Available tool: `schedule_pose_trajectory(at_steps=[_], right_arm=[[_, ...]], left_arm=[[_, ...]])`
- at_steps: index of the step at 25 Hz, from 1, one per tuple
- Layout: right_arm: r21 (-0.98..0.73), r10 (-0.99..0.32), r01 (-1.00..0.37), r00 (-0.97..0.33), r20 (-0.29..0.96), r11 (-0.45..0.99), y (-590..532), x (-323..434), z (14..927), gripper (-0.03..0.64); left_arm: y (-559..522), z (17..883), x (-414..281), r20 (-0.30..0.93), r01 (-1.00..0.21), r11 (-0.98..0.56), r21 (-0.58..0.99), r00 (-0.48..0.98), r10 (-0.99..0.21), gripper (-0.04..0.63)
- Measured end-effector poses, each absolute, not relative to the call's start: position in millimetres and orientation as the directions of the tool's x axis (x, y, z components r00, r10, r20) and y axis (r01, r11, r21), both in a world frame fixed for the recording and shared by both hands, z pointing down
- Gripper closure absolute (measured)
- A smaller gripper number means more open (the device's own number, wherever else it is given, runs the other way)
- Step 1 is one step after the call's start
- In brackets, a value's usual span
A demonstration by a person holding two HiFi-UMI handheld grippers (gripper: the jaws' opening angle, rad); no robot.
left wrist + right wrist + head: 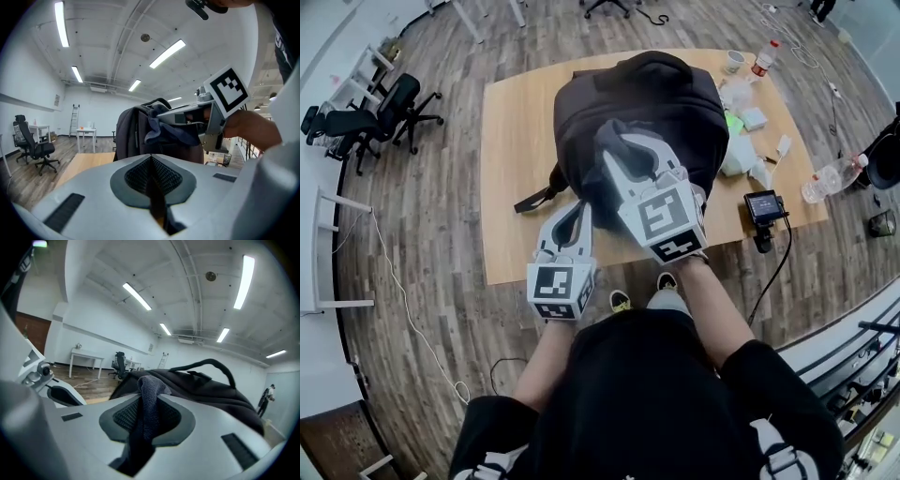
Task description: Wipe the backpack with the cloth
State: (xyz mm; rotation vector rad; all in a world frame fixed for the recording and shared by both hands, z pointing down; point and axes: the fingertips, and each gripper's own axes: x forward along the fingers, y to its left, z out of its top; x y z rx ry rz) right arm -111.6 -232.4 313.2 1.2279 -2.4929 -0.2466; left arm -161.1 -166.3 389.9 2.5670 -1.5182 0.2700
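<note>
Backpack (647,103) sits mid-table (516,169), and the right gripper (637,159) is against its near face, jaws clamped on the dark cloth (149,401), hiding much of that side from above. The left gripper (574,211) hangs lower at the table's near edge, jaws together on nothing. Clutter at the right: bottle (763,58), cup (734,61), and a small screen device (764,206) trailing its cable.

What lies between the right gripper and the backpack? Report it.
The dark blue-grey cloth, pinched by the right gripper, bunches up ahead of its jaws against the backpack. The right gripper view shows it, and the left gripper view shows the same.
</note>
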Motion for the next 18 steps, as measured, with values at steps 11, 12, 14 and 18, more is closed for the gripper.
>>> schedule_pose_trajectory(at_steps=[11, 12, 14, 18], right_arm=[[0.383, -0.945, -0.87, -0.24, 0.223, 0.311, -240.3, 24.7, 296.8, 0.54], [0.394, -0.949, -0.869, -0.228, 0.218, 0.3, -240.3, 24.7, 296.0, 0.54], [0.416, -0.949, -0.859, -0.221, 0.224, 0.298, -242.6, 17.1, 299.7, 0.54], [0.382, -0.916, -0.84, -0.296, 0.269, 0.384, -250.3, -23.1, 316.6, 0.54]], left_arm=[[-165.1, 398.8, -144.3, 0.238, -0.855, -0.516, 0.061, 0.514, -0.824, 0.578], [-165.0, 398.7, -145.2, 0.237, -0.856, -0.514, 0.062, 0.513, -0.825, 0.578], [-164.5, 397.3, -147.6, 0.235, -0.859, -0.508, 0.063, 0.508, -0.829, 0.578], [-162.3, 394.7, -158.5, 0.231, -0.872, -0.486, 0.063, 0.486, -0.843, 0.578]])
